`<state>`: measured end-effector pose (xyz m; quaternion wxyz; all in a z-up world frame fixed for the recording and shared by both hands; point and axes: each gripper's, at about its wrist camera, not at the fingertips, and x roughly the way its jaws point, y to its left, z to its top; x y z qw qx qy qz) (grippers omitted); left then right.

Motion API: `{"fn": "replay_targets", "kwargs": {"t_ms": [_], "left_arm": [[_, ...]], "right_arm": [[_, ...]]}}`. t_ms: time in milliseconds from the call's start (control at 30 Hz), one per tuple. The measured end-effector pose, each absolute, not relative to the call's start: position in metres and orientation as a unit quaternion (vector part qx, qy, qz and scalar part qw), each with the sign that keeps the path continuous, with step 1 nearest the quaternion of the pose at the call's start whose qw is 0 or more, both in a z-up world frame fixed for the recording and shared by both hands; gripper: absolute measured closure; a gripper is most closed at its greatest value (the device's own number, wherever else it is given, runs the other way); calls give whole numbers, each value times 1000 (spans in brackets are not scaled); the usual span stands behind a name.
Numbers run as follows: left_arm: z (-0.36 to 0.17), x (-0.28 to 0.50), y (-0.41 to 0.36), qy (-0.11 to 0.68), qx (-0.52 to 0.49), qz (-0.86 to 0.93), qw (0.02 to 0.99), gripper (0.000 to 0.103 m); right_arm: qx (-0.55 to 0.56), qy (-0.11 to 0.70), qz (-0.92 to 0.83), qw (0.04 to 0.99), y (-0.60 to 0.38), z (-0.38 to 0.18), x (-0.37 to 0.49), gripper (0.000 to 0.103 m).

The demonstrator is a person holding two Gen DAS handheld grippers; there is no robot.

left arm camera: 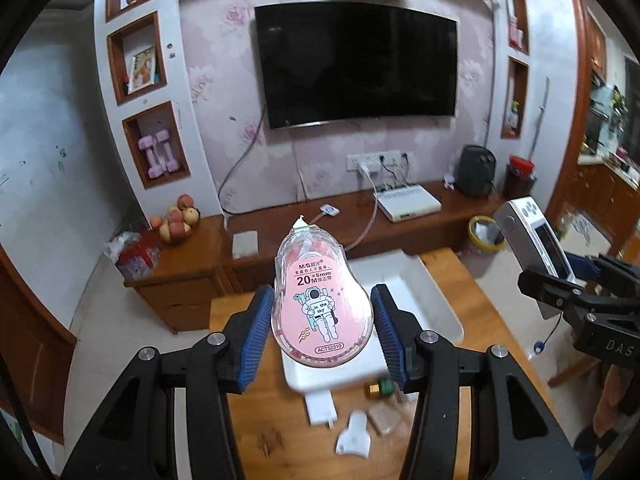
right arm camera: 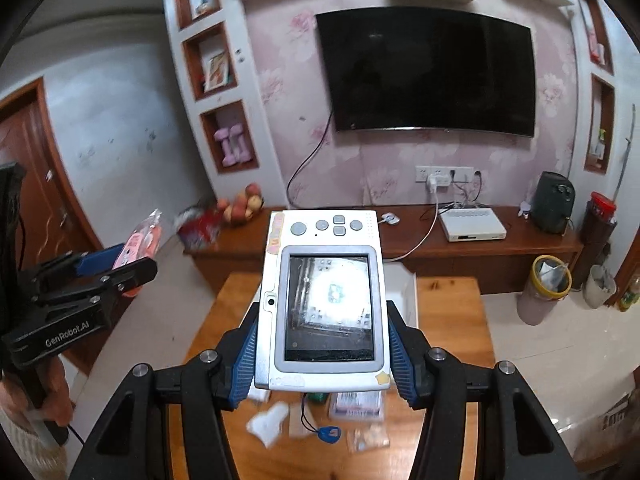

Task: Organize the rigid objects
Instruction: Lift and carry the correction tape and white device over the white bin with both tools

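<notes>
My left gripper [left arm camera: 322, 322] is shut on a pink correction tape dispenser [left arm camera: 322, 300] with an astronaut label, held high above the wooden table [left arm camera: 472, 292]. My right gripper [right arm camera: 322, 344] is shut on a white handheld device [right arm camera: 326, 292] with a dark screen and grey buttons. In the left wrist view that device [left arm camera: 536, 240] shows at the right edge, pinched by the right gripper [left arm camera: 560, 292]. The right wrist view has the left gripper [right arm camera: 120, 268] at the left, holding the pink dispenser [right arm camera: 140, 244]. Below both lies a white tray [left arm camera: 432, 304].
Small items lie on the table's near part: a white plastic piece [left arm camera: 354, 434], a brass and green part [left arm camera: 380, 388], a blue tag [right arm camera: 330, 434], a small packet [right arm camera: 356, 406]. Beyond stand a TV bench [right arm camera: 520, 244] with a router [right arm camera: 472, 224], fruit [right arm camera: 242, 204] and a yellow-rimmed bin [right arm camera: 544, 292].
</notes>
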<state>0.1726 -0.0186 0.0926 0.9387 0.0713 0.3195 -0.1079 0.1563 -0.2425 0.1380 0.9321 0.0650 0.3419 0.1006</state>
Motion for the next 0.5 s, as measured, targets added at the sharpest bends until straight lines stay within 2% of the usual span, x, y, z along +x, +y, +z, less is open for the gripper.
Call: {"fn": "replay_targets", "kwargs": {"t_ms": [200,500], "left_arm": [[88,235,-32,329,65,-84,938,49],[1,322,-61,409,50,-59,909,49]], "right_arm": [[73,363,75,926,-243,134,215,46],[86,444,54,890,-242,40,289,46]]}}
